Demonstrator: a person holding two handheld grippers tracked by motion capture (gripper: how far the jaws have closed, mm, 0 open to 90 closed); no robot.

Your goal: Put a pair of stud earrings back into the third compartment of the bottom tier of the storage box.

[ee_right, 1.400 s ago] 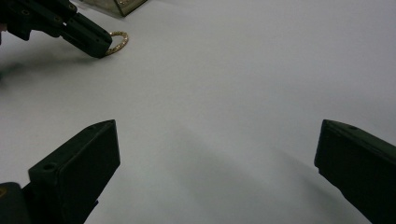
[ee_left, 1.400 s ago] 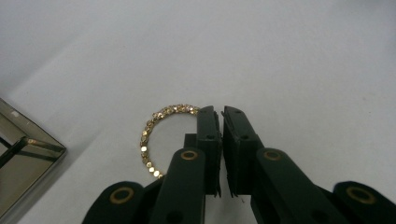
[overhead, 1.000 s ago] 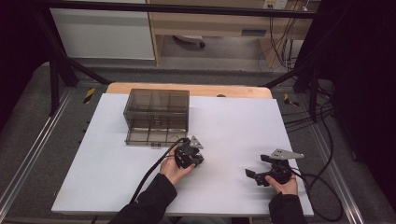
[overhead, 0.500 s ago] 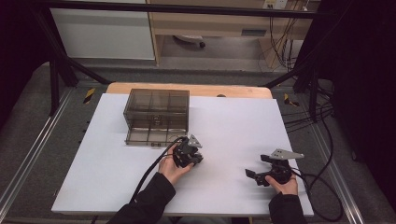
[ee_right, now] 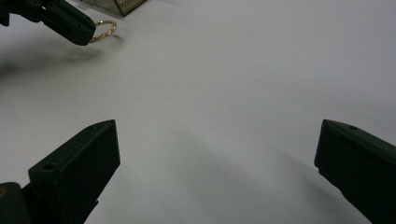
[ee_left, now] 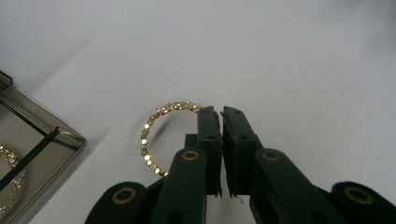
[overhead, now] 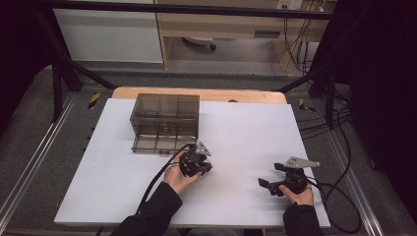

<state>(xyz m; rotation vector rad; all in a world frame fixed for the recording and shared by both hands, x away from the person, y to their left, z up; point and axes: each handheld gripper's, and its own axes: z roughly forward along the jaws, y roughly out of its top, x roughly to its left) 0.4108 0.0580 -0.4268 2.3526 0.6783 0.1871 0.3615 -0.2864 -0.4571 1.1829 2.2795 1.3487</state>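
Gripping a gold bracelet [ee_left: 154, 135] in the nearly closed left gripper [ee_left: 220, 116], just above the tabletop [overhead: 246, 132], at 5 o'clock from the smoky box [overhead: 164, 123]. Holding another bracelet [ee_left: 11, 179] in one box compartment. Keeping the right gripper [ee_right: 217, 154] wide open, empty.

White table top [overhead: 246, 132], flat sheet over a wood board [overhead: 196, 93] whose edge shows along the far side. Smoky clear organiser box [overhead: 164, 123] sits on the sheet at far left, w/ divided compartments and its drawer pulled out toward the person. Sheet right of the box is bare, matte, w/ soft shadows. Just beside the box's near corner, more plain white surface.
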